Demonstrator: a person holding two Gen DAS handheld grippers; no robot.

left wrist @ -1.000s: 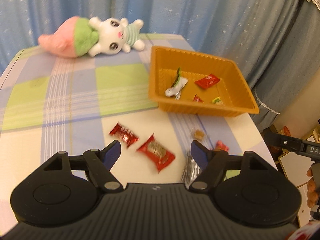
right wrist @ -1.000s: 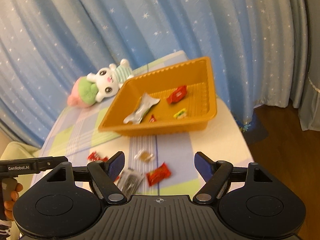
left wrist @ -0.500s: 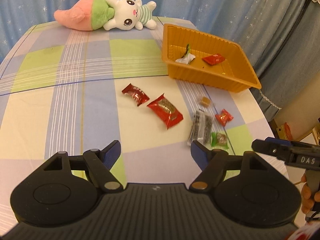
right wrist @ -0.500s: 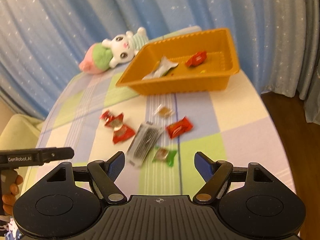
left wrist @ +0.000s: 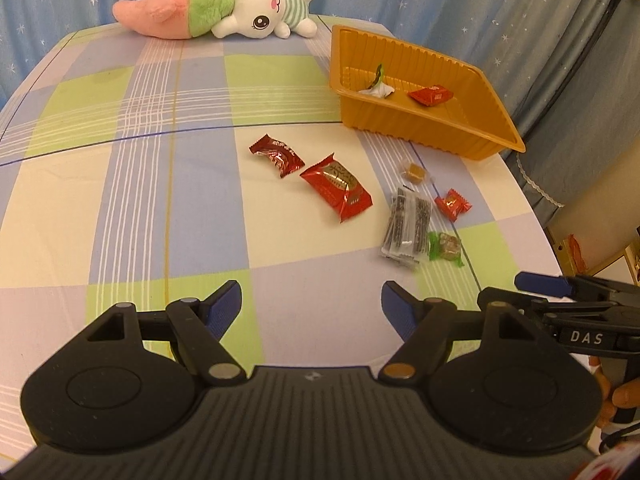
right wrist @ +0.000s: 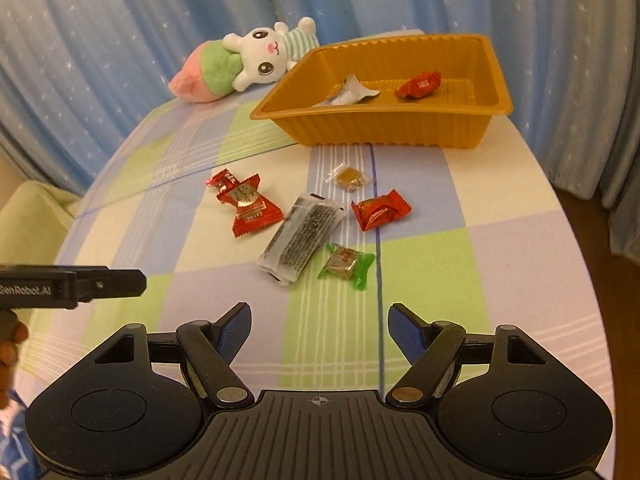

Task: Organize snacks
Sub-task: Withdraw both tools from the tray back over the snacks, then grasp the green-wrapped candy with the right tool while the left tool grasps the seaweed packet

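Note:
Several wrapped snacks lie loose on the checked tablecloth: a dark red candy (left wrist: 276, 155), a big red pack (left wrist: 337, 186), a clear dark-striped pack (left wrist: 407, 225), a green candy (left wrist: 445, 247), a small red candy (left wrist: 453, 204) and a clear-wrapped brown sweet (left wrist: 414, 171). An orange tray (left wrist: 486, 94) behind them holds a red candy (left wrist: 431, 95) and a white wrapper (left wrist: 377, 89). My left gripper (left wrist: 311, 307) is open and empty, near of the snacks. My right gripper (right wrist: 320, 326) is open and empty, just near of the green candy (right wrist: 347, 265) and the striped pack (right wrist: 303, 236).
A pink, green and white plush rabbit (left wrist: 212, 5) lies at the table's far edge, left of the tray. Blue starred curtains hang behind. The table's right edge (left wrist: 532, 216) drops to the floor. The tray (right wrist: 400, 128) stands at the far right corner.
Both grippers have pulled back and lower toward the table's near side, so the snacks and tray look farther off. Both stay open. Nothing on the table has moved.

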